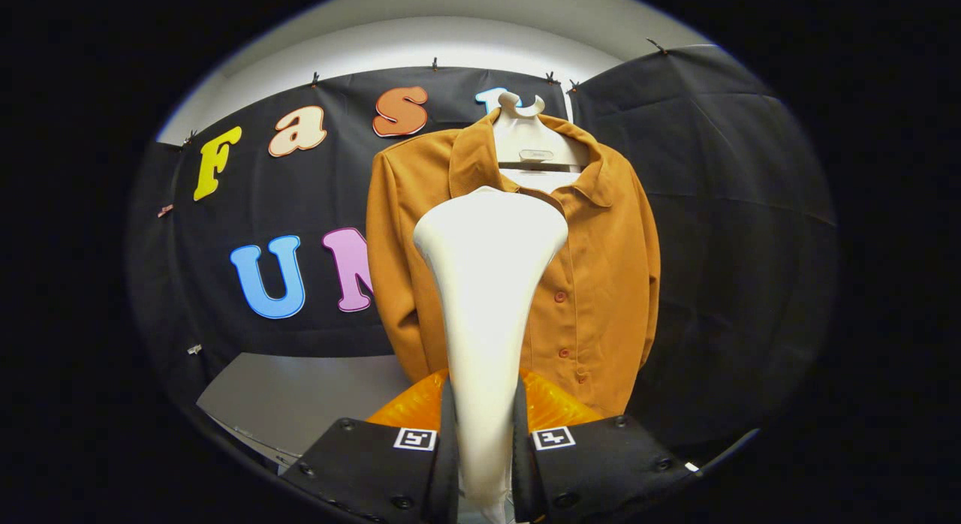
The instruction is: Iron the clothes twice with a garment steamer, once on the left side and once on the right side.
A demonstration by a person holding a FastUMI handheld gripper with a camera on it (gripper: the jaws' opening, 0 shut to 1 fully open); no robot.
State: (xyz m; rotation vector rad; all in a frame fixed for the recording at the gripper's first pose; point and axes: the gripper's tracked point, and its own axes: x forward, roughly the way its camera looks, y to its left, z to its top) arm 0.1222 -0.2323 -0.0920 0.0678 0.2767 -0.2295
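My gripper (484, 434) is shut on the slim neck of a white garment steamer (488, 284), both fingers pressing its sides. The steamer rises upright from between the fingers, and its wide head stands in front of the chest of an orange-brown buttoned shirt (601, 284). The shirt hangs on a white hanger (533, 152) against the black cloth wall, just beyond the steamer head. Whether the head touches the fabric I cannot tell. The steamer hides the shirt's middle left part. An amber translucent part (552, 408) of the steamer shows just behind the fingers.
A grey table surface (300, 396) lies below and left of the shirt. Black cloth walls (721, 246) close the booth behind and to the right of the shirt.
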